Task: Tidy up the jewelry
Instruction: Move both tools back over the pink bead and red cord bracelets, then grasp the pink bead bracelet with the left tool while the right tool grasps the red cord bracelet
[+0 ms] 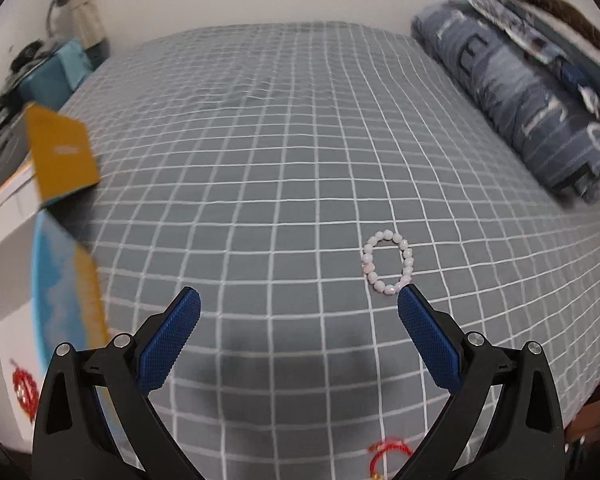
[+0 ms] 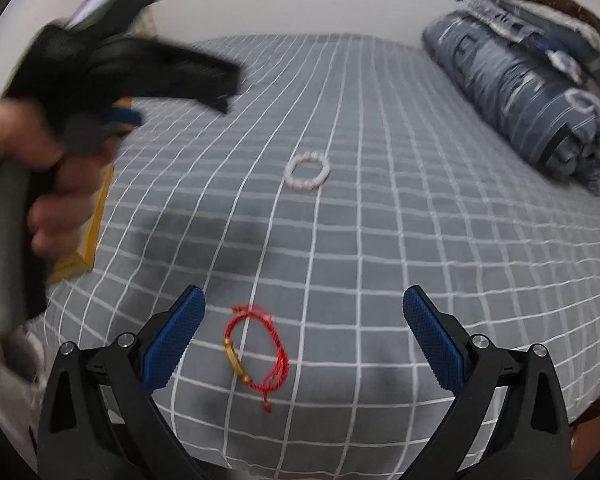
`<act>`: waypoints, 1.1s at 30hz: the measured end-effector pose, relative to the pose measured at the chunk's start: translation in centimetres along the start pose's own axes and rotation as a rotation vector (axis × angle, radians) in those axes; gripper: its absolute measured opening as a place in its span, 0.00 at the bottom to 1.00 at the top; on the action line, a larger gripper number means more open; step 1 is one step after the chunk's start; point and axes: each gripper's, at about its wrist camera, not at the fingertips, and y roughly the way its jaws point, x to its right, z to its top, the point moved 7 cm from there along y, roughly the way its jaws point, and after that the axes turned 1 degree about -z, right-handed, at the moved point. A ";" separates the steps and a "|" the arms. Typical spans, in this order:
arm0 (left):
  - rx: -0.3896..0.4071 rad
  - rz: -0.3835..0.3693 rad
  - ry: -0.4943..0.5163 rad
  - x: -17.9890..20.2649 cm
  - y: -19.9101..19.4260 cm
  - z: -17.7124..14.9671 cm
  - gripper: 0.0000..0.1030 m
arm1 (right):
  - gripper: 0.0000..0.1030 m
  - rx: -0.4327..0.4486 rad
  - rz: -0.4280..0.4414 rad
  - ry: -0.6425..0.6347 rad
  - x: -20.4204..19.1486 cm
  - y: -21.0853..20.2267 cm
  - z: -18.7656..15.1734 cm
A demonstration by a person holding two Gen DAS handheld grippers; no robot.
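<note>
A white bead bracelet (image 1: pixel 388 262) lies flat on the grey checked bedspread (image 1: pixel 260 160), just beyond my left gripper's right fingertip. My left gripper (image 1: pixel 299 300) is open and empty. The bead bracelet also shows in the right wrist view (image 2: pixel 307 171), farther off. A red cord bracelet with a gold tube (image 2: pixel 256 350) lies on the bedspread between the fingers of my right gripper (image 2: pixel 304 300), which is open and empty. A bit of the red bracelet shows at the bottom of the left wrist view (image 1: pixel 386 454). An open yellow and blue box (image 1: pixel 62 216) sits at the bed's left edge.
A folded blue quilt (image 1: pixel 512 96) lies along the right side of the bed, also in the right wrist view (image 2: pixel 528 96). The left gripper body and a hand (image 2: pixel 60 128) fill the left of the right wrist view. White boxes (image 1: pixel 8 320) stand off the bed's left.
</note>
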 end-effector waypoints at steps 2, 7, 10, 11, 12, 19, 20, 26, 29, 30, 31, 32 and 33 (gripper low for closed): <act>-0.022 0.002 0.003 0.6 1.7 0.3 0.94 | 0.93 -0.020 0.018 -0.018 -0.4 0.8 -0.7; -0.069 -0.018 0.011 2.0 6.1 0.8 0.94 | 0.93 -0.040 0.044 -0.042 -0.8 2.6 -2.3; -0.084 0.001 0.018 2.4 7.8 0.9 0.94 | 0.93 -0.071 0.061 -0.060 -1.0 4.0 -3.4; -0.088 -0.002 0.014 2.5 8.3 0.9 0.94 | 0.93 -0.077 0.067 -0.066 -1.2 4.4 -3.7; -0.094 -0.005 0.014 2.7 8.8 0.8 0.94 | 0.93 -0.082 0.071 -0.070 -1.2 4.7 -3.9; -0.098 0.010 0.019 3.7 11.1 0.6 0.94 | 0.92 -0.091 0.078 -0.083 -1.4 6.1 -5.2; -0.101 0.016 0.023 3.8 11.4 0.6 0.94 | 0.93 -0.093 0.083 -0.077 -1.3 6.2 -5.4; -0.107 0.030 -0.002 3.5 13.0 0.6 0.91 | 0.87 -0.094 0.109 -0.080 -1.4 6.2 -6.1; -0.128 0.023 -0.005 3.6 13.9 0.3 0.85 | 0.80 -0.093 0.118 -0.088 -1.7 6.0 -6.3; -0.137 0.018 -0.010 3.7 14.2 0.1 0.84 | 0.77 -0.094 0.121 -0.089 -1.7 6.0 -6.3; -0.143 0.019 -0.013 3.7 14.4 0.0 0.82 | 0.73 -0.096 0.125 -0.091 -1.8 5.9 -6.3; -0.149 0.025 -0.014 3.7 14.6 -0.1 0.82 | 0.71 -0.098 0.128 -0.093 -1.8 5.9 -6.3; -0.146 0.031 -0.013 3.7 14.7 -0.2 0.82 | 0.67 -0.098 0.130 -0.094 -1.9 5.8 -6.3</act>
